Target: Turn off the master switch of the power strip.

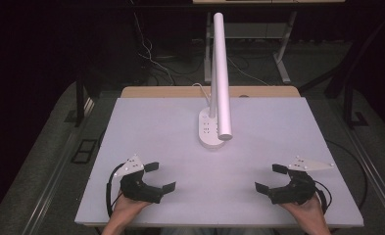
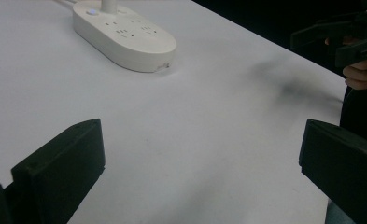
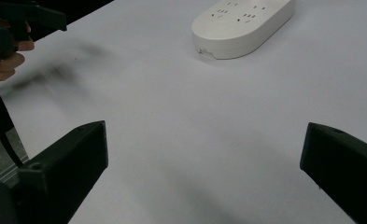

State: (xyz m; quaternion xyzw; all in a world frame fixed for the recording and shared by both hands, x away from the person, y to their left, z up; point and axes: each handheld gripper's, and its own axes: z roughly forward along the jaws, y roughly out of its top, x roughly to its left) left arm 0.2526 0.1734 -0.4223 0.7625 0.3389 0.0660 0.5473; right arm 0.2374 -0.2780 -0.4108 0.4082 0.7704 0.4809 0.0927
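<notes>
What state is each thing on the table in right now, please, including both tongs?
Left tongs: open, nothing between the jaws, low over the table.
Right tongs: open, nothing between the jaws, low over the table.
Desk lamp: upright on its base, long head tilted forward over the table; whether it is lit cannot be told.
Lamp base: flat on the table, sockets vacant, untouched.

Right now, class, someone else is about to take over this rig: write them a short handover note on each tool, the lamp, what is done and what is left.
Left tool: open, nothing between its jaws, held low over the near left of the white table.
Right tool: open and empty too, at the near right.
White desk lamp: stands at the middle of the far half; its oval base carries sockets, and the bar-shaped head slopes toward the near side above it.
Done: nothing visible; neither tool touches the lamp.
Left: likely reaching in to the lamp, which both tools face.
</notes>
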